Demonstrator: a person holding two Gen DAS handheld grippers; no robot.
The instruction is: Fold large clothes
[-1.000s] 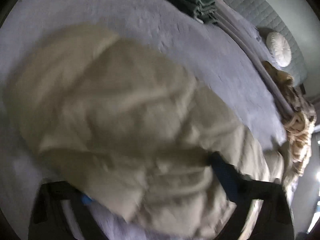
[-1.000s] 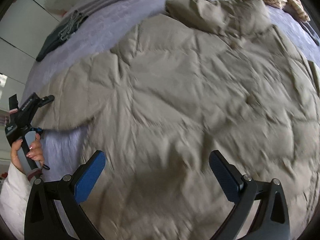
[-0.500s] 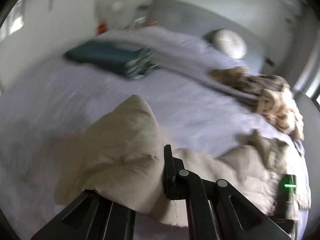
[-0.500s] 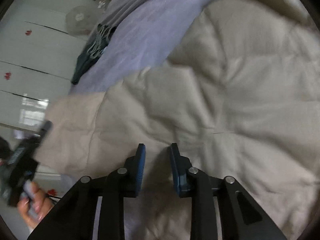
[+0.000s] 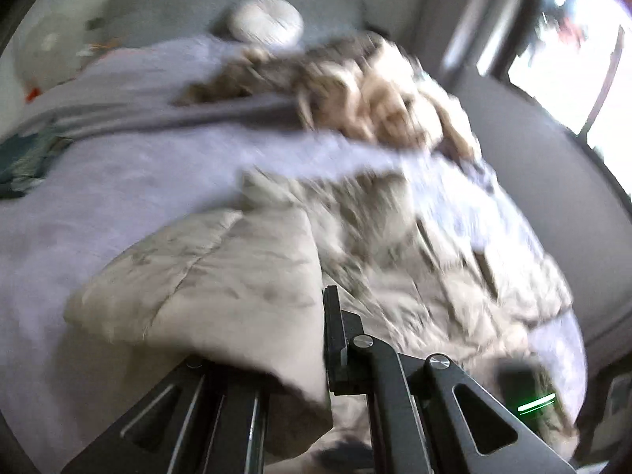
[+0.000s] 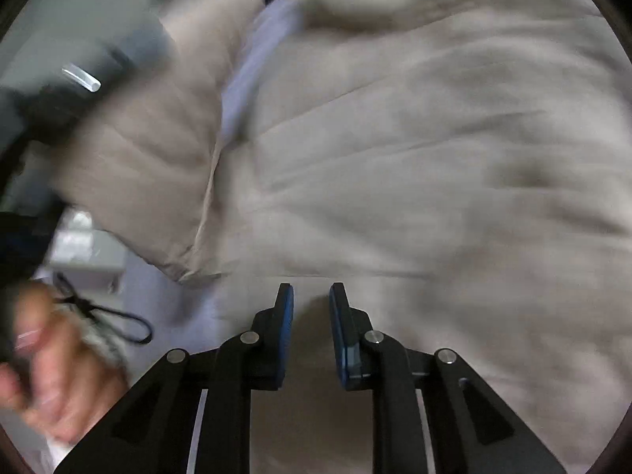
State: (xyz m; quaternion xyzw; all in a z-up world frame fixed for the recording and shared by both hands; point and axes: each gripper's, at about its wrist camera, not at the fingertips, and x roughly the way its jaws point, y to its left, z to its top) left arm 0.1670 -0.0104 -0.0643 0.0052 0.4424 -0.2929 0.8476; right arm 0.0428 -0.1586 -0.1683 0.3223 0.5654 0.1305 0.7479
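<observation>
— Beige quilted fabric sits between the jaws of the left gripper (image 5: 312, 339), yes? What exactly is pinched?

— A padded flap of the puffer coat (image 5: 221, 276). The jaws are clamped on it, the cloth bulging over and hiding the near finger. The flap is lifted off the bed (image 5: 79, 205).

— And the right gripper (image 6: 311, 316)?

— Its jaws stand narrow, blue pads (image 6: 287, 308) close together with beige coat (image 6: 434, 158) cloth in the gap. Whether they truly pinch it, I cannot tell; the view is blurred.

— Where does the rest of the coat lie?

— Spread over the lavender bed cover, running from the left gripper toward the right side of that view. In the right wrist view it fills most of the picture, with a sleeve-like part hanging at the left beside the person's hand (image 6: 47, 375).

— Anything farther out?

— A tan fluffy blanket (image 5: 375, 94) bunched near the head of the bed, a round white cushion (image 5: 264, 19) against the grey headboard (image 5: 158, 4), and a folded dark green garment (image 5: 23, 158) at the left edge.
</observation>
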